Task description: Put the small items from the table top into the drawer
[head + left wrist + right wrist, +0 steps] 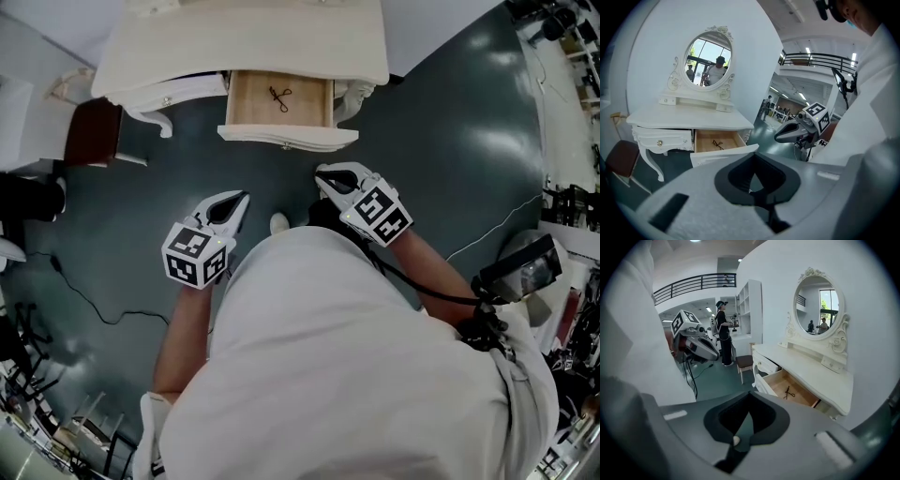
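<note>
The left tongs (244, 197) and right tongs (322, 172) are both closed tight, holding and touching nothing, side by side above the floor (450, 141). Ahead of both, well apart, the white table (281, 37) has its drawer (286, 139) open. A small black scissor-like item (279, 96) lies inside.

1. Dressing table (244, 37), twelve o'clock: creamy white.
2. Drawer (253, 111): pale wood inside, holding one black item (280, 96).
3. Floor (450, 141): dark grey-green.
4. Stool (92, 131), ten o'clock: dark brown.
5. Left gripper (240, 200) and right gripper (324, 173): white, with black-and-white square markers.
</note>
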Available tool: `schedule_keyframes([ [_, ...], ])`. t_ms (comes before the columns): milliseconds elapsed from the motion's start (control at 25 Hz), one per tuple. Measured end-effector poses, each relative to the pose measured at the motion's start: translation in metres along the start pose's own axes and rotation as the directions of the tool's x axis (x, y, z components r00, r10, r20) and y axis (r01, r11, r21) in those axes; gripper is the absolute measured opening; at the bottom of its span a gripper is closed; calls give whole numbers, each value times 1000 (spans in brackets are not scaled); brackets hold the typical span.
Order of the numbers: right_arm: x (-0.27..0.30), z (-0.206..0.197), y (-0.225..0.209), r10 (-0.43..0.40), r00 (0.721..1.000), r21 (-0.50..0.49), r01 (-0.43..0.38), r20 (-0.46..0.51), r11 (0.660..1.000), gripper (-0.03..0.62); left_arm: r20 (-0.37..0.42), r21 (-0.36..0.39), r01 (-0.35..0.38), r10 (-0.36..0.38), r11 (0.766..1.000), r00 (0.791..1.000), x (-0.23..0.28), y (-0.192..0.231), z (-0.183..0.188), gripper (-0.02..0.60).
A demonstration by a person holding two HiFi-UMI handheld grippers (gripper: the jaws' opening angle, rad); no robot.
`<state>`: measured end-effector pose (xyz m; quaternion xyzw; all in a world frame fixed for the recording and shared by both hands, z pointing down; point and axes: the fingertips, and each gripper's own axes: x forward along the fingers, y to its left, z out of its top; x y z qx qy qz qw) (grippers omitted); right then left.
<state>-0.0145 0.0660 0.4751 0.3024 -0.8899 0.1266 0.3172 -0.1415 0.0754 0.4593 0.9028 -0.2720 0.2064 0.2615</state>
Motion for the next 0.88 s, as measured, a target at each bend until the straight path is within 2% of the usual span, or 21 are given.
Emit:
schedule_keyframes([
  [320, 16, 7, 12, 24, 1000, -17, -24, -8, 1000, 0, 7, -19, -5, 6, 1000, 1000, -9, 8, -11, 0],
  [880, 32, 23, 6, 26, 1000, -51, -26, -12, 998, 0, 23, -17, -14, 14, 1000, 1000, -14, 25, -2, 0],
])
